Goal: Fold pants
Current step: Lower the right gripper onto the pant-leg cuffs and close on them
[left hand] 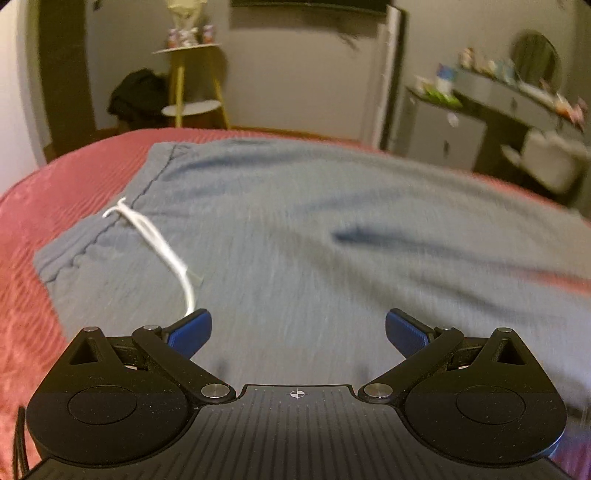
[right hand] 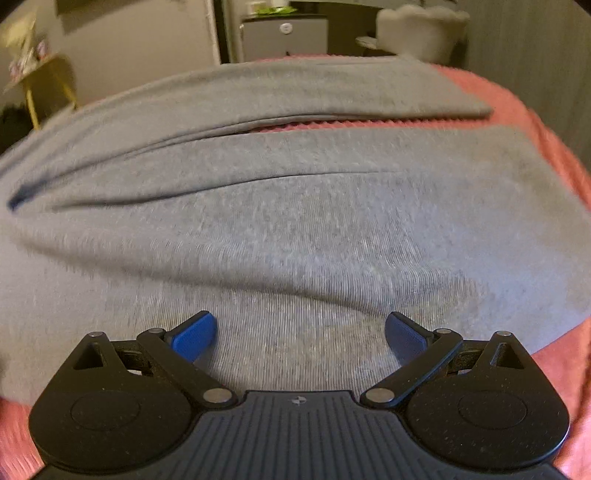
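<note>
Left wrist view has the grey sweatpants (left hand: 314, 229) spread flat across a bed with a red ribbed bedspread (left hand: 48, 192). The waistband end sits toward the left of that view, with a white drawstring (left hand: 159, 243) trailing off the waistband down over the fabric, its end right by the left blue pad. A dark crease shows in the cloth further right. The left tool (left hand: 298, 332) has its blue pads (left hand: 192, 332) spread wide apart with nothing between them, just hovering low over the pants, though I can't tell if the tips actually touch the cloth.

From the right wrist camera the sweatpants (right hand: 295, 221) fill most of the frame, and you can see both legs lying side by side, running off to the right with a thin strip of red bedspread (right hand: 517, 107) showing in the gap between them. The right tool (right hand: 300, 334) is also wide open and empty, sitting over the nearer leg.

Background's pretty blurry. Beyond the bed in the left view there's a small yellow-legged side table (left hand: 195, 81) with some little figures on top, a dark heap (left hand: 136, 96) next to it, a grey cabinet (left hand: 439, 129) and a shelf with assorted stuff over on the right. The right view catches a pale chair (right hand: 421, 33) past the far edge of the bed.
</note>
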Demonstrator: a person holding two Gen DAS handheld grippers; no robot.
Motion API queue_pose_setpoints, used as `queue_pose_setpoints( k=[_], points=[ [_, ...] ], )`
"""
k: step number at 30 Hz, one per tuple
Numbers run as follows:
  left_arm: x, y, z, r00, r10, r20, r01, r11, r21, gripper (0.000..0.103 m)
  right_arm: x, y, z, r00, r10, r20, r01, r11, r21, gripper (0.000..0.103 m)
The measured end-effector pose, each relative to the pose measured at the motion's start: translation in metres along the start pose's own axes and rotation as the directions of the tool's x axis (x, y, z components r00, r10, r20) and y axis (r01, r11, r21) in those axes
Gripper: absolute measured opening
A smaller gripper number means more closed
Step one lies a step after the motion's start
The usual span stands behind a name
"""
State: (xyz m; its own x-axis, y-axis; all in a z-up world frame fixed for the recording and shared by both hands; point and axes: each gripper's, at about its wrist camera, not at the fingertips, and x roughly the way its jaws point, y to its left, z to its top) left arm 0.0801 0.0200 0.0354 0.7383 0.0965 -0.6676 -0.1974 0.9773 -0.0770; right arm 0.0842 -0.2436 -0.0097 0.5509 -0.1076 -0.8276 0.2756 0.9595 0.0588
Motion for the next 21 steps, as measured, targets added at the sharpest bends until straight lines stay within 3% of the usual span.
queue_pose_setpoints(
  k=[3,6,9,13,15,17,19,21],
  points=[
    [0.027,-0.001,0.022,0.998,0.035,0.044,-0.031,0.996,-0.086,0.103,0.005,-0.001,0.003,0.999,0.013,-0.038,-0.013,1.000,-0.019,0.099],
    [0.055,0.009,0.030,0.995,0.087,0.051,-0.082,0.992,-0.095,0.103,0.006,0.001,0.027,0.986,0.042,-0.163,-0.056,0.995,-0.082,0.099],
    [0.071,0.024,0.024,0.975,0.199,0.094,-0.187,0.974,-0.127,0.103,0.004,-0.025,0.083,0.986,0.144,-0.080,-0.138,0.988,0.074,0.099],
    [0.080,0.036,0.021,0.971,0.212,0.107,-0.196,0.970,-0.147,0.103,0.055,-0.051,0.193,0.998,0.055,0.005,-0.055,0.976,0.213,0.096],
    [0.084,0.035,0.015,0.966,0.219,0.135,-0.206,0.973,-0.107,0.103,0.092,-0.058,0.242,1.000,0.002,0.003,-0.003,0.960,0.281,0.080],
    [0.088,0.032,0.009,0.964,0.216,0.153,-0.210,0.976,-0.056,0.103,0.128,-0.066,0.283,0.999,-0.026,0.024,0.015,0.928,0.371,0.071],
    [0.094,0.031,0.007,0.969,0.205,0.141,-0.202,0.979,-0.037,0.103,0.158,-0.074,0.313,0.997,-0.064,0.043,0.037,0.883,0.467,0.071],
    [0.101,0.032,0.003,0.975,0.189,0.121,-0.186,0.982,-0.041,0.103,0.185,-0.082,0.333,0.995,-0.094,0.037,0.059,0.841,0.537,0.078]
  ],
)
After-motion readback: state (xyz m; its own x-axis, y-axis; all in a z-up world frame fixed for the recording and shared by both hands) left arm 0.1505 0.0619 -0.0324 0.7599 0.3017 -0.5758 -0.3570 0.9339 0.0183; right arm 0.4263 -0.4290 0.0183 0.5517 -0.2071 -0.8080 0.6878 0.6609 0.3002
